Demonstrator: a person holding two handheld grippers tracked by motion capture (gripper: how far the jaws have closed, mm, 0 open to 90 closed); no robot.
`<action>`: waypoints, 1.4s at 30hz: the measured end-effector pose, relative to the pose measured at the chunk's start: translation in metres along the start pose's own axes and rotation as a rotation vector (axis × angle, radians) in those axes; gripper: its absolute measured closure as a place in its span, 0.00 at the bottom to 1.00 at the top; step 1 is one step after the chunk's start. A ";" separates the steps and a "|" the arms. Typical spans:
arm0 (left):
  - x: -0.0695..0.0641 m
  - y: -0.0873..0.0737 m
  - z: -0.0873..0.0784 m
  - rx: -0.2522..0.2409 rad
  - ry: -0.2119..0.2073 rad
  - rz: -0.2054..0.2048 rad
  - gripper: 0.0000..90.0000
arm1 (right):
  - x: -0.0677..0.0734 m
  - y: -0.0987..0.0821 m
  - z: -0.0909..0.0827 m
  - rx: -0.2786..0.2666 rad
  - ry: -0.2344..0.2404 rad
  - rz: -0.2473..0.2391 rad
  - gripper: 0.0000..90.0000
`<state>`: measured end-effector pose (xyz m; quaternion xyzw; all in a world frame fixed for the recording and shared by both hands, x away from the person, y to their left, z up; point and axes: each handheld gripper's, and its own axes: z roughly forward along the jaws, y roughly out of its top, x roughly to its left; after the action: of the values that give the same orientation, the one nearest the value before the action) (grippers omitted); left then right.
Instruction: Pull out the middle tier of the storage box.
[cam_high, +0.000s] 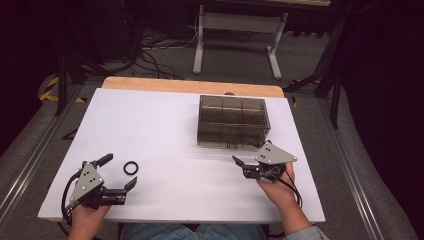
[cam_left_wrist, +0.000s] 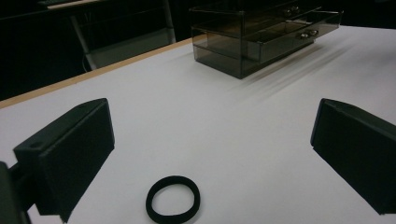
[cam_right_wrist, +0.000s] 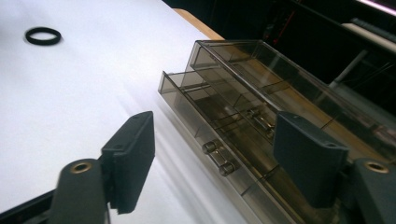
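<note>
The left tongs (cam_high: 120, 172) stand spread wide on the white desk (cam_high: 165, 130), nothing between their pads, with the black ring (cam_high: 131, 167) lying flat just ahead of them, well to the left of the smoky drawer box (cam_high: 233, 121). The right tongs (cam_high: 246, 161) are also spread and empty, just in front of the box. The right gripper view shows a drawer (cam_right_wrist: 219, 140) pulled partly out, its little knobs (cam_right_wrist: 218, 158) between the jaws but untouched. Both hands come in low from the near edge, the grippers pointing roughly level.
</note>
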<state>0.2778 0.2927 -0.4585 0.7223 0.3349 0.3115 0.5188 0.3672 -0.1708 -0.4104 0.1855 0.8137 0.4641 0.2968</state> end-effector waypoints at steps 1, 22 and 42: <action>0.000 0.000 0.000 0.000 0.000 0.000 0.00 | -0.001 0.000 0.000 -0.002 0.010 0.012 0.31; 0.000 -0.001 0.001 0.005 0.008 -0.004 0.00 | -0.034 0.021 0.008 0.063 0.238 0.037 0.24; 0.000 -0.001 0.002 0.008 0.006 -0.002 0.00 | -0.052 0.028 0.039 0.264 0.295 -0.129 0.39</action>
<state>0.2795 0.2920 -0.4596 0.7231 0.3385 0.3119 0.5151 0.4327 -0.1619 -0.3849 0.1003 0.9123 0.3555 0.1769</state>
